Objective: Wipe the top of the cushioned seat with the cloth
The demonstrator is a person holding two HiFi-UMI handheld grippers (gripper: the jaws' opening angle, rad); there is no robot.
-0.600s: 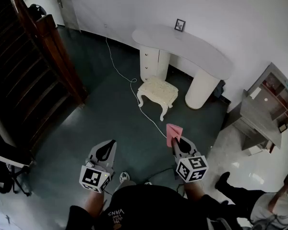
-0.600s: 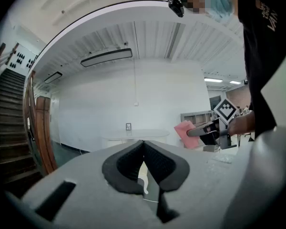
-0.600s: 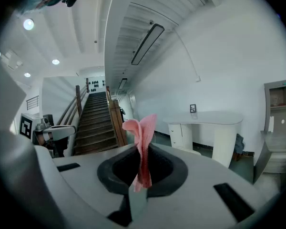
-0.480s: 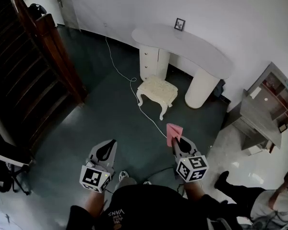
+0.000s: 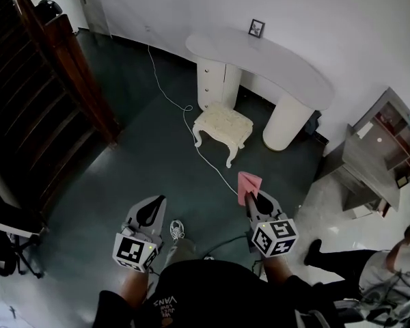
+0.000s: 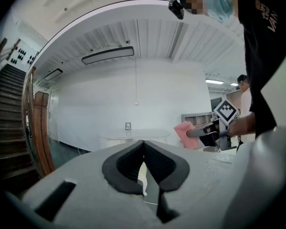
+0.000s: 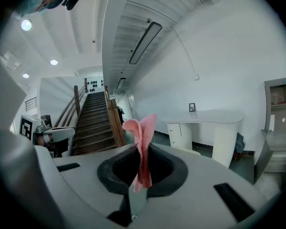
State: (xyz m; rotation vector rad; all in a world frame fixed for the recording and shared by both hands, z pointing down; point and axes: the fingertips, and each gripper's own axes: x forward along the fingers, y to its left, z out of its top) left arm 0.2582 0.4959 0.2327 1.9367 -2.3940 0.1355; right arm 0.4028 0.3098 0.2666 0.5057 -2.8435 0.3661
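A cream cushioned stool stands on the dark floor in front of the white desk, well ahead of both grippers. My right gripper is shut on a pink cloth, which sticks up between its jaws; the pink cloth stands folded and upright in the right gripper view. My left gripper is shut and holds nothing, its jaws pressed together. Both are held low near my body, well short of the stool.
A white cable runs across the floor past the stool's left side. A wooden staircase fills the left. A grey cabinet stands at right, and another person's leg and shoe are at lower right.
The view has shifted slightly forward; the stool and desk sit a little higher and left. Both grippers keep their hold and positions, the cloth still clamped.
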